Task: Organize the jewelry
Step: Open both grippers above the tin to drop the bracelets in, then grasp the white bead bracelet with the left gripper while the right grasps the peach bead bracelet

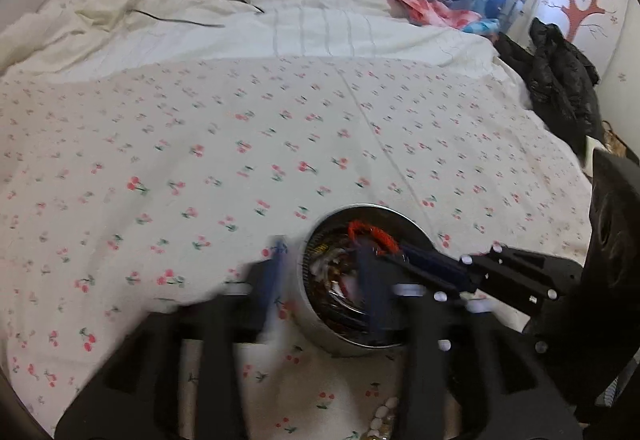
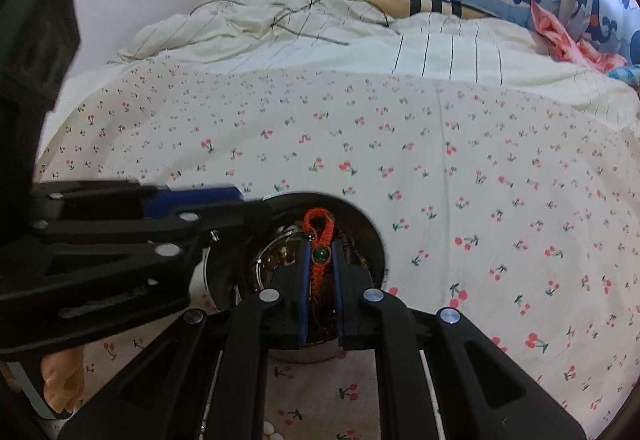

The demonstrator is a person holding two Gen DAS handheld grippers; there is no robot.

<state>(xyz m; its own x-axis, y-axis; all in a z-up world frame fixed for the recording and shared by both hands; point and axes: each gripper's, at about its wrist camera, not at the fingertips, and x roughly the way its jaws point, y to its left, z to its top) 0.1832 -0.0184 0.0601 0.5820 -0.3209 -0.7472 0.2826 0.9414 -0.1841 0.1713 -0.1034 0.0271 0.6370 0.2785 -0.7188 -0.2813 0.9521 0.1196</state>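
Observation:
A round metal tin [image 1: 404,219] [image 2: 362,218] full of mixed jewelry stands on the cherry-print bedsheet [image 1: 200,160]. A red braided bracelet [image 2: 319,269] [image 1: 374,234] with a green bead lies over the tin's contents. My right gripper [image 2: 321,272] is slightly open with the bracelet between its blue pads, which do not seem to press on it. In the left wrist view my right gripper [image 1: 404,250] reaches in from the right. My left gripper [image 1: 320,276] [image 2: 252,202] is open and blurred, one finger outside the tin's left wall and one over its inside.
A string of white beads [image 1: 384,416] lies on the sheet just in front of the tin. A rumpled white duvet [image 1: 140,8] and pink cloth [image 1: 424,4] sit at the far end of the bed. A black jacket [image 1: 560,80] lies at the right edge. A hand [image 2: 60,380] shows at lower left.

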